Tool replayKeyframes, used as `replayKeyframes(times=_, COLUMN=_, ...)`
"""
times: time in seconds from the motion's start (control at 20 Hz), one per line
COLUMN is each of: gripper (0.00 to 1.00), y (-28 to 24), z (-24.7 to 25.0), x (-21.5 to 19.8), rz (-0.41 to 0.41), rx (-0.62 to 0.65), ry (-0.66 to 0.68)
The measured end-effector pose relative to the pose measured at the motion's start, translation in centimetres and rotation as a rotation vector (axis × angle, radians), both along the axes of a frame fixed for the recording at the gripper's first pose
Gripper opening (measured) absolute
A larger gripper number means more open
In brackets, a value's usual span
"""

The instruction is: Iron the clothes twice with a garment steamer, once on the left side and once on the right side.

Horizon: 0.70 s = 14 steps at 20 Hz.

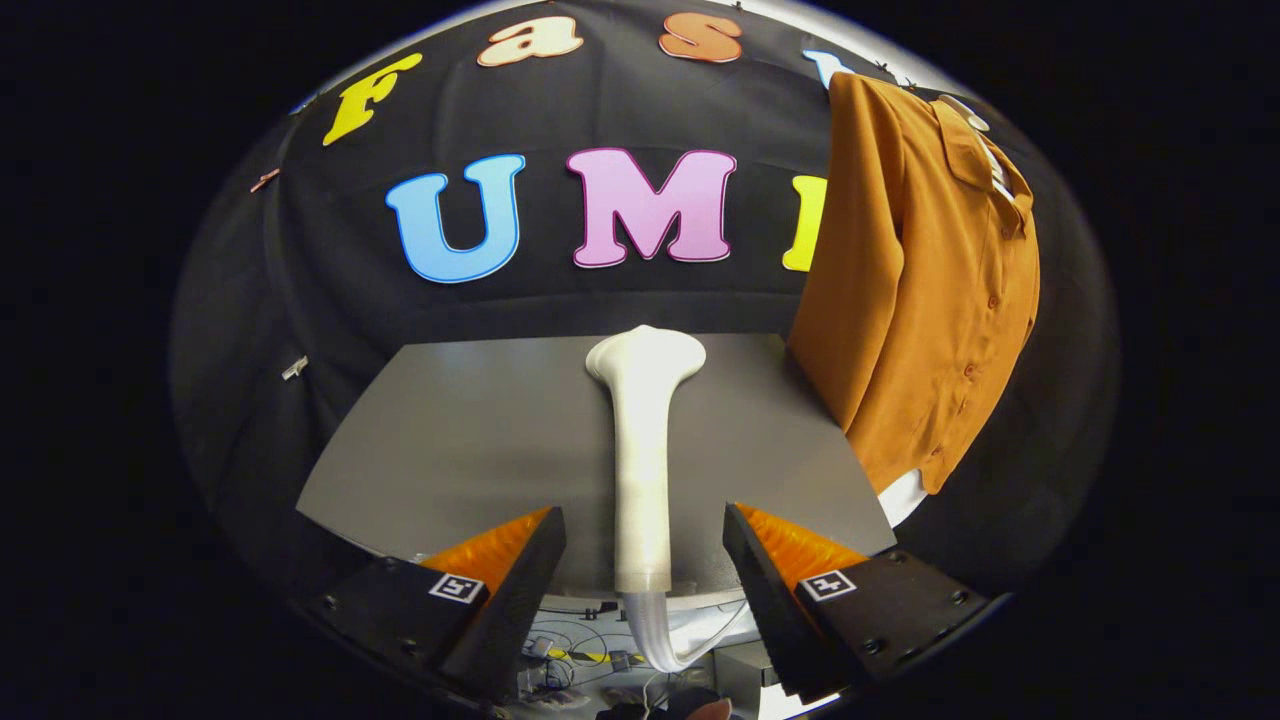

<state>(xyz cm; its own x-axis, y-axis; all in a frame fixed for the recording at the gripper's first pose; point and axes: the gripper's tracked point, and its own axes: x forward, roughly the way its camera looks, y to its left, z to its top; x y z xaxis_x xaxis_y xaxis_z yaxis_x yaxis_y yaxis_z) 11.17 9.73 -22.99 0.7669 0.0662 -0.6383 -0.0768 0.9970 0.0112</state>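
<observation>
1. You're in a staged recording booth, not a home: black cloth wall [330, 300] behind a bare grey table [470, 440].
2. Orange shirt [930, 290] hung on the wall as a prop.
3. Loose cables [575, 655] on the floor below the table edge: lab-type setup.

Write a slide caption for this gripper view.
Open tongs straddle the white steamer handle lying on the grey table; orange shirt hangs beyond, right.
</observation>
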Motion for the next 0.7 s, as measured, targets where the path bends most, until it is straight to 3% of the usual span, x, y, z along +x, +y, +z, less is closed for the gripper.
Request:
replayKeyframes(times=0.1, gripper=0.98, y=0.3, z=-1.3, x=0.6, rz=0.008, rx=-0.016, ry=0.029)
replayKeyframes(times=0.3, gripper=0.81, y=1.0, z=-3.4, x=1.3, rz=-0.001, rx=0.015, ry=0.086)
replayKeyframes(times=0.4, gripper=0.61, y=0.2, z=-3.6, x=1.4, rz=-0.021, rx=-0.009, ry=0.07)
replayKeyframes(times=0.45, gripper=0.38, y=0.3, z=-3.9, x=1.6, rz=-0.001, rx=-0.008, ry=0.064)
replayKeyframes(times=0.7, gripper=0.21, y=0.5, z=-2.7, x=1.2, rz=0.051, rx=0.038, ry=-0.032)
